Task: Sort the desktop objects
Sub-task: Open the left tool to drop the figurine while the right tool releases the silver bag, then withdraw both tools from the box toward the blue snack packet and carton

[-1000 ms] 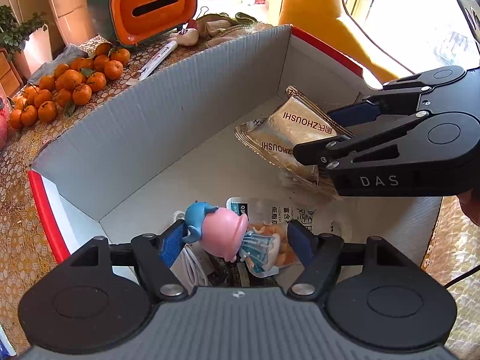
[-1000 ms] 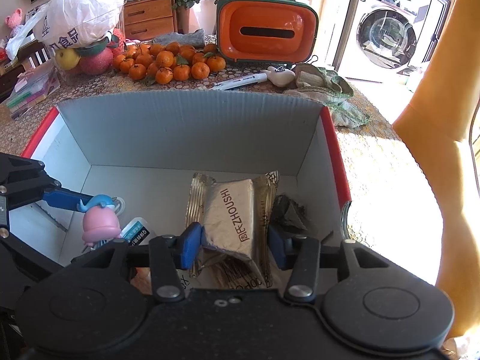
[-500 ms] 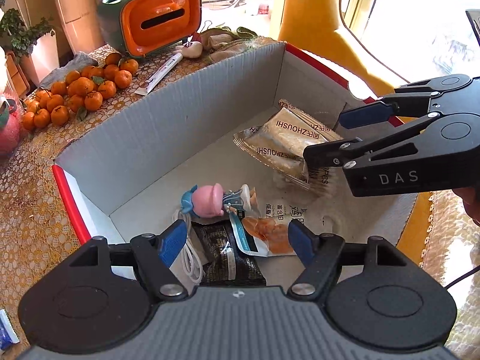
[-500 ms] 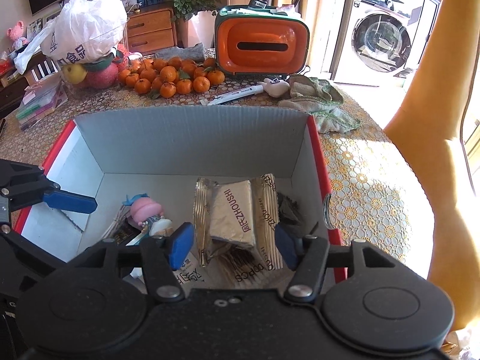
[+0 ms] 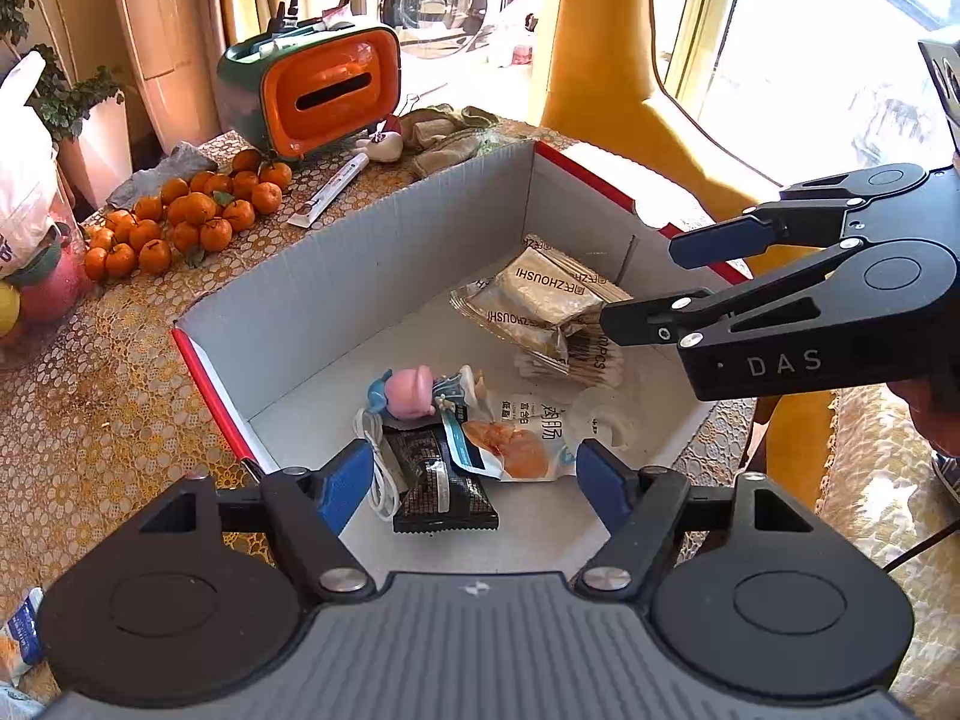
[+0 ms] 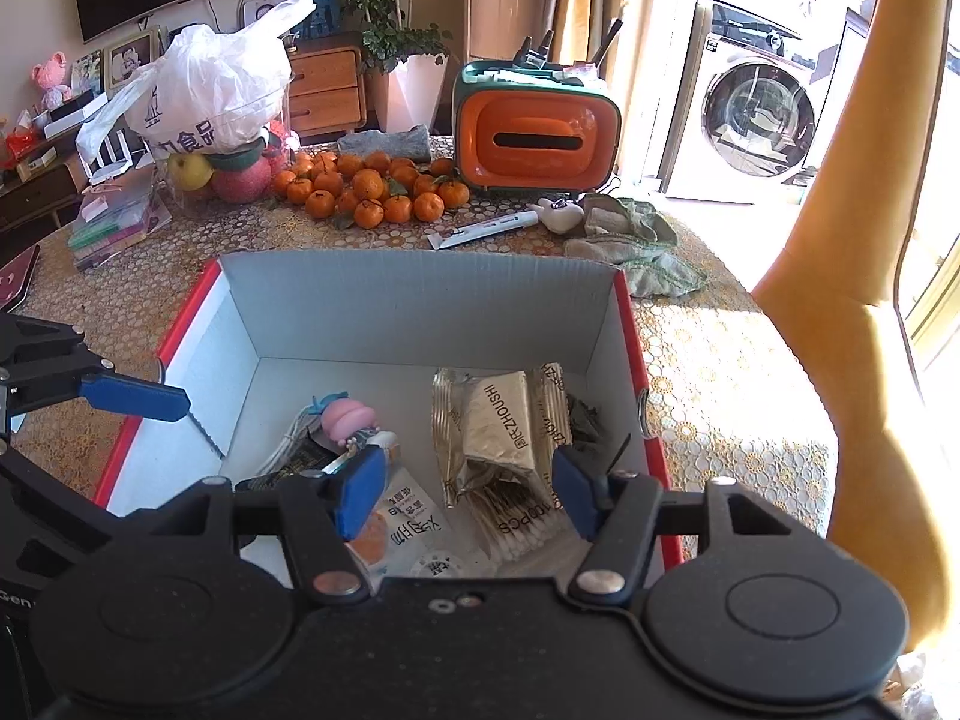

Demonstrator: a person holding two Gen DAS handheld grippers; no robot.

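Observation:
A red-sided cardboard box (image 5: 360,276) (image 6: 420,312) stands open on the table. On its floor lie a pink figurine (image 5: 411,390) (image 6: 348,417), a gold snack packet (image 5: 534,294) (image 6: 498,420) on a pack of cotton swabs (image 6: 516,525), a white-and-orange pouch (image 5: 516,438), a black packet (image 5: 438,483) and a white cable (image 5: 375,468). My left gripper (image 5: 474,480) hovers above the box's near end, open and empty. My right gripper (image 6: 467,492) (image 5: 645,288) hangs open over the gold packet, touching nothing.
Behind the box are a pile of mandarins (image 6: 372,186), an orange tissue holder (image 6: 534,132), a white tube (image 6: 480,228), a crumpled green cloth (image 6: 636,240) and a white plastic bag (image 6: 204,90). A yellow chair (image 6: 870,240) stands to the right.
Both grippers rose and drew back from the box. The left one let go of the pink figurine, which now lies on the box floor. The right one released the gold packet.

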